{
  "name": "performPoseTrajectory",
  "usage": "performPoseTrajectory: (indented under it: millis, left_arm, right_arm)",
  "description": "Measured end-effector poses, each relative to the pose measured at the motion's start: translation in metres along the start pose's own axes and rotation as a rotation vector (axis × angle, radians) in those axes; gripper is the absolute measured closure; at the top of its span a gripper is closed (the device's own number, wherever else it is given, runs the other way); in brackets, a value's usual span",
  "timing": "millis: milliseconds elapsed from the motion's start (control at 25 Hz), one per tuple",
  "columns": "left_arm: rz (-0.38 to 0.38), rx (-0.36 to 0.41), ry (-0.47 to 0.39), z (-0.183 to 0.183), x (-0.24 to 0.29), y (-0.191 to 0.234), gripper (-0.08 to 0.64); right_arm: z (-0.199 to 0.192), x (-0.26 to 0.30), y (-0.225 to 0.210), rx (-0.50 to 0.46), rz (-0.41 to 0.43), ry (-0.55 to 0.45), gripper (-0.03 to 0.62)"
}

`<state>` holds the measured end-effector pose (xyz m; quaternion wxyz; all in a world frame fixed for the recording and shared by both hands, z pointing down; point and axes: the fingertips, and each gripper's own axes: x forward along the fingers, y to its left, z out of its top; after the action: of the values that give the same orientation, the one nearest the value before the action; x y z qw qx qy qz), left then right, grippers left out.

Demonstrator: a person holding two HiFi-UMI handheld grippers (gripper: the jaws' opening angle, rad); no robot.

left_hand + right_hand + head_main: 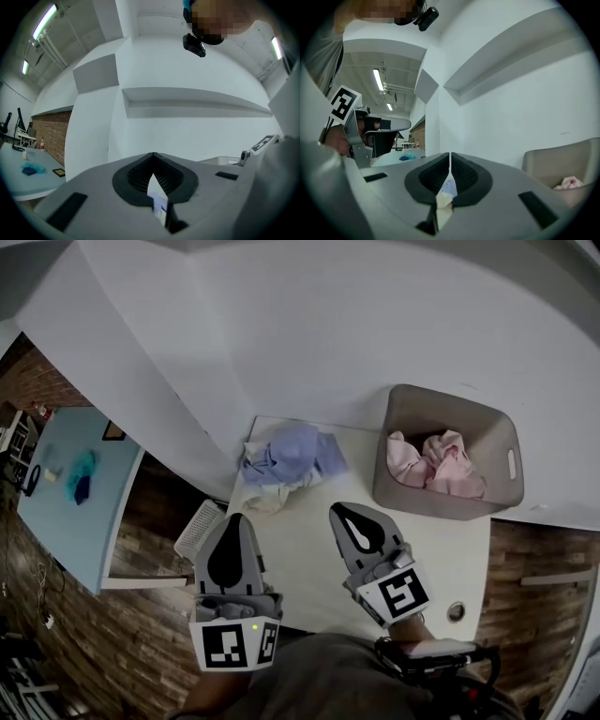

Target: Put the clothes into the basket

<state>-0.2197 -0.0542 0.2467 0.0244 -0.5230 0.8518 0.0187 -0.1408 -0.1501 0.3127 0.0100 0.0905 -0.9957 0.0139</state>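
White table [309,559]: a grey basket [412,498] at its 2 o'clock holds pink clothes [441,465]. A lavender and cream heap [291,456] lies at 11 o'clock. 2 grippers, left gripper [232,518] at 7 o'clock and right gripper [339,509] at 5 o'clock, point toward the heap.

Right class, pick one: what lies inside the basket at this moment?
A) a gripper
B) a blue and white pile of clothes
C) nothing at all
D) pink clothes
D: the pink clothes lie inside the basket, while the blue and white pile sits outside it on the table.
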Motion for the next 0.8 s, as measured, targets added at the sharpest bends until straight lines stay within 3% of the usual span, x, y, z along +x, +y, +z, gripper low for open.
performPoseTrajectory:
  millis: [240, 640, 800]
  left_arm:
    - [-0.014, -0.031, 0.047, -0.024, 0.031, 0.03, 0.552]
    - [-0.015, -0.046, 0.145, -0.078, 0.081, 0.084, 0.552]
    - [-0.005, -0.07, 0.204, -0.103, 0.093, 0.103, 0.552]
  right_arm:
    - [-0.019, 0.039, -0.003, 0.003, -0.005, 0.053, 0.571]
    - [-0.07, 0.118, -0.011, 0.034, 0.006, 0.161, 0.471]
    - [-0.092, 0.145, -0.007, -0.012, 0.03, 0.199, 0.421]
